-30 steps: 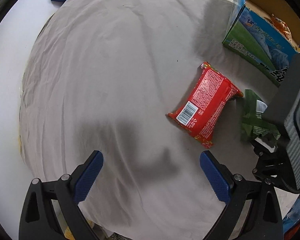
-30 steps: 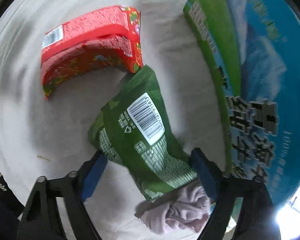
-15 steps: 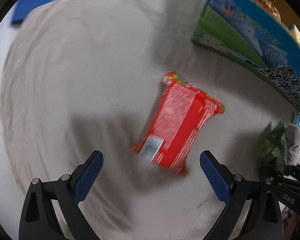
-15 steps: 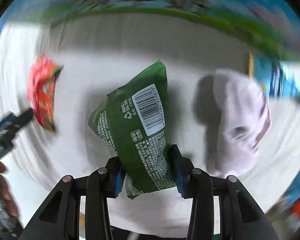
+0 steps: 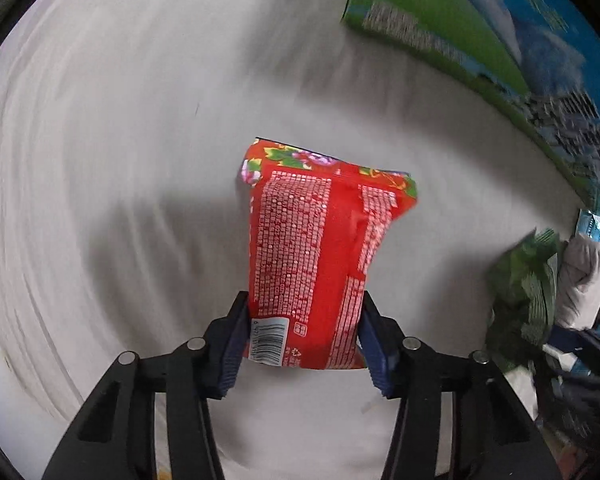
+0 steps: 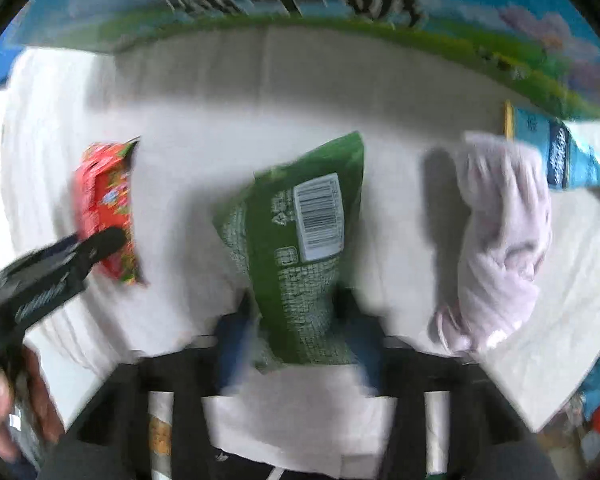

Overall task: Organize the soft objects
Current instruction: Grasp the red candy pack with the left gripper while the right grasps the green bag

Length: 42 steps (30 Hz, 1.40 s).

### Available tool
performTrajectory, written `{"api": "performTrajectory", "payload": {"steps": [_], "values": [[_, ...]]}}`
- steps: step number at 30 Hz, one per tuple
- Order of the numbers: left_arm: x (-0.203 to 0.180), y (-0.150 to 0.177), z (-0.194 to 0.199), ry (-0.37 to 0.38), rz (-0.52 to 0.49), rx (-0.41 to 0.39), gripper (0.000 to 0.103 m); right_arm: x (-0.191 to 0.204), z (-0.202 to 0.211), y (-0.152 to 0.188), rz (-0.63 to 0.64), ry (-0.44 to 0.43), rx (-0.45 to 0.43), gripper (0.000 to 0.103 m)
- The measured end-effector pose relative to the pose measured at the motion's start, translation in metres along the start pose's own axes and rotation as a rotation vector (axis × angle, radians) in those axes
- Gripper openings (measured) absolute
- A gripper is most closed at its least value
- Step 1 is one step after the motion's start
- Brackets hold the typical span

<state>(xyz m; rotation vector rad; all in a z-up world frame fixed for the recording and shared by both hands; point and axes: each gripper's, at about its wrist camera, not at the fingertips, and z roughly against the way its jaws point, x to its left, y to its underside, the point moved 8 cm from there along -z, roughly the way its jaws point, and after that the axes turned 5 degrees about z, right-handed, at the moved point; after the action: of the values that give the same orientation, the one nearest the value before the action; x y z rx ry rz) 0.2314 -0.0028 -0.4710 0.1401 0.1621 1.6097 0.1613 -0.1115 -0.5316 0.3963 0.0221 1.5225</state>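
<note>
Left claw (image 5: pixel 302 344) pinching red packet (image 5: pixel 316 256), right claw (image 6: pixel 300 332) pinching green packet (image 6: pixel 300 248); grip gently, lift clear off bench (image 5: pixel 120 140).

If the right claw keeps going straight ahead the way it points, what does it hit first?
Probably the large green-and-blue printed carton standing straight ahead, beyond bare white cloth. The right claw holds the green snack packet; blur hides depth.

Standing upright, pinched at its barcode end: crinkly red foil snack packet (image 5: pixel 308 264). Likewise gripped low: green foil pouch (image 6: pixel 300 256). Lying crumpled nearby: pale lilac cloth (image 6: pixel 500 240).
</note>
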Motion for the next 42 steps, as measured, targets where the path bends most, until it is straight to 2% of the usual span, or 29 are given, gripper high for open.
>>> {"api": "performTrajectory", "payload": {"steps": [4,9,11,12,14,18,28,35,38,42], "values": [[-0.008,0.025,-0.008,0.027,0.029,0.004,0.048,0.006,-0.004,0.005,-0.01,-0.005,0.007,0.041],[-0.007,0.017,-0.018,0.027,0.062,-0.001,0.051,-0.013,-0.002,-0.008,-0.032,-0.003,0.01,0.043],[-0.004,0.013,-0.018,0.012,0.049,-0.013,0.051,-0.009,-0.01,-0.012,-0.028,0.014,0.006,0.043],[-0.002,0.009,-0.02,0.005,0.044,-0.018,0.051,-0.02,-0.01,-0.012,-0.026,0.022,0.004,0.043],[-0.002,0.009,-0.019,-0.008,0.04,-0.032,0.051,-0.011,-0.023,-0.011,-0.02,0.049,0.002,0.044],[-0.011,0.013,-0.018,-0.022,0.034,-0.048,0.05,-0.005,-0.026,-0.011,-0.013,0.084,0.006,0.043],[-0.008,0.018,-0.014,-0.019,0.031,-0.058,0.046,0.007,-0.025,-0.005,-0.003,0.112,-0.015,0.04],[-0.005,0.014,-0.016,-0.022,0.029,-0.059,0.046,0.01,-0.023,-0.003,0.009,0.12,-0.014,0.04],[-0.005,0.015,-0.012,-0.017,0.033,-0.061,0.045,0.013,-0.02,0.001,0.016,0.122,-0.022,0.036],[-0.009,0.02,0.0,-0.002,0.018,-0.089,0.045,0.017,0.0,0.014,0.031,0.087,-0.057,0.034]]}}
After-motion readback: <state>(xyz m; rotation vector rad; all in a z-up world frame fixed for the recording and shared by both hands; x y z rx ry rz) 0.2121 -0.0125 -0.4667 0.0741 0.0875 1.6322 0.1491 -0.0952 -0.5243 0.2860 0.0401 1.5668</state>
